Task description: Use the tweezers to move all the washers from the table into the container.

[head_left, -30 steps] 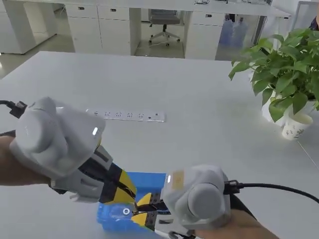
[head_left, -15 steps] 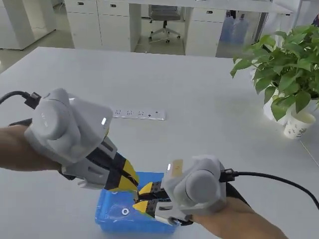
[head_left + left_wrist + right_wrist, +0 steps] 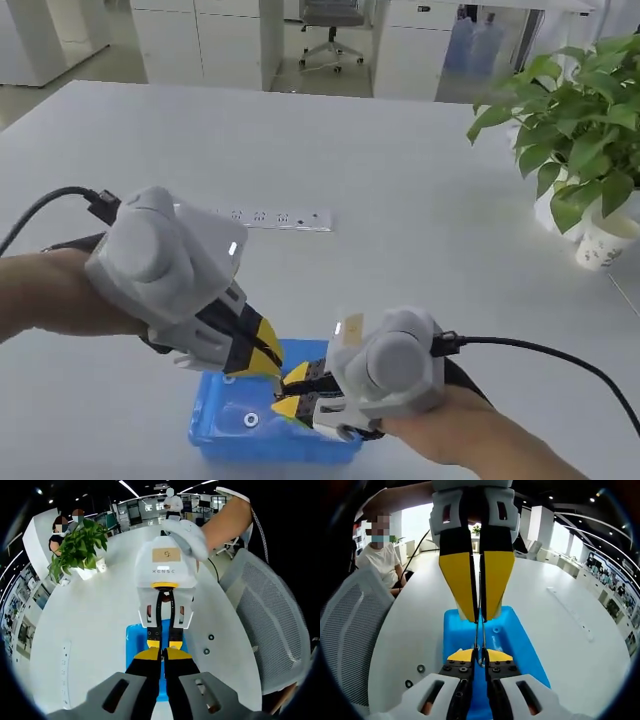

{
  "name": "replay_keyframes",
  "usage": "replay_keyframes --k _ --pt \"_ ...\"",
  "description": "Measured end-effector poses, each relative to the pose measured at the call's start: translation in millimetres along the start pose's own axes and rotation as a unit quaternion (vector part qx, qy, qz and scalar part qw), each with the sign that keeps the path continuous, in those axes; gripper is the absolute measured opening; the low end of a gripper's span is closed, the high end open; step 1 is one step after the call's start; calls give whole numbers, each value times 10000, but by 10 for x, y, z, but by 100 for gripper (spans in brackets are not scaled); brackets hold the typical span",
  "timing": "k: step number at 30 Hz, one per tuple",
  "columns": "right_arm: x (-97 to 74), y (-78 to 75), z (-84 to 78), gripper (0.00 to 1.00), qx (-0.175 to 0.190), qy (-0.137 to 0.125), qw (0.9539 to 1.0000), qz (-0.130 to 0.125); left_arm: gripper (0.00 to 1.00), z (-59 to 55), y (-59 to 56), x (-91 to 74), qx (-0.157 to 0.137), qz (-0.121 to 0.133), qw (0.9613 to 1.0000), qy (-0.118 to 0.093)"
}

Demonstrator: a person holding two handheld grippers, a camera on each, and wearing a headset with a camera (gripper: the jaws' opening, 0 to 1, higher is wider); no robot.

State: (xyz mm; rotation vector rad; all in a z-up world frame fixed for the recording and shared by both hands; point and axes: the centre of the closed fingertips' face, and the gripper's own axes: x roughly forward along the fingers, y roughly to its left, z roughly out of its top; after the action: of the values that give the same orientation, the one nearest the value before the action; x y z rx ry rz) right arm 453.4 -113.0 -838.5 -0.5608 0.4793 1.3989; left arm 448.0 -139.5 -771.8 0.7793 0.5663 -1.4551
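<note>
In the right gripper view, the right gripper (image 3: 480, 656) is holding the tweezers (image 3: 479, 632) in narrow fingers. The left gripper (image 3: 478, 619), pointing in from 12 o'clock, is pinching them too. Below, the blue container (image 3: 520, 647) is holding one washer (image 3: 496, 629). Two more washers (image 3: 421, 668) are lying on the counter (image 3: 560, 630) at 8 o'clock. The head view is showing farther off a power strip (image 3: 262, 217) and a plant (image 3: 580, 110).

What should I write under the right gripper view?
Left gripper and right gripper both pinch the tweezers over the blue container; two washers lie on the table.
</note>
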Motion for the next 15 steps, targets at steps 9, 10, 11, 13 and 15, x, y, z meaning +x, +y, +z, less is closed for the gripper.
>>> replay_keyframes --k 9,10,11,13,15 --pt "68 11 -124 9 28 150 9998 135 4 -74 -3 107 -19 -93 9999 95" --pt "71 14 -132 9 22 167 9998 144 4 -80 -4 111 -16 -100 9999 103" --pt "72 17 -136 9 15 172 9997 149 4 -83 -5 114 -25 -112 9999 95" --pt "75 24 -144 9 25 175 9997 161 4 -87 -8 120 -36 -122 9999 91" --pt "80 25 -157 9 22 178 9997 155 4 -98 -11 128 -38 -135 9999 96"
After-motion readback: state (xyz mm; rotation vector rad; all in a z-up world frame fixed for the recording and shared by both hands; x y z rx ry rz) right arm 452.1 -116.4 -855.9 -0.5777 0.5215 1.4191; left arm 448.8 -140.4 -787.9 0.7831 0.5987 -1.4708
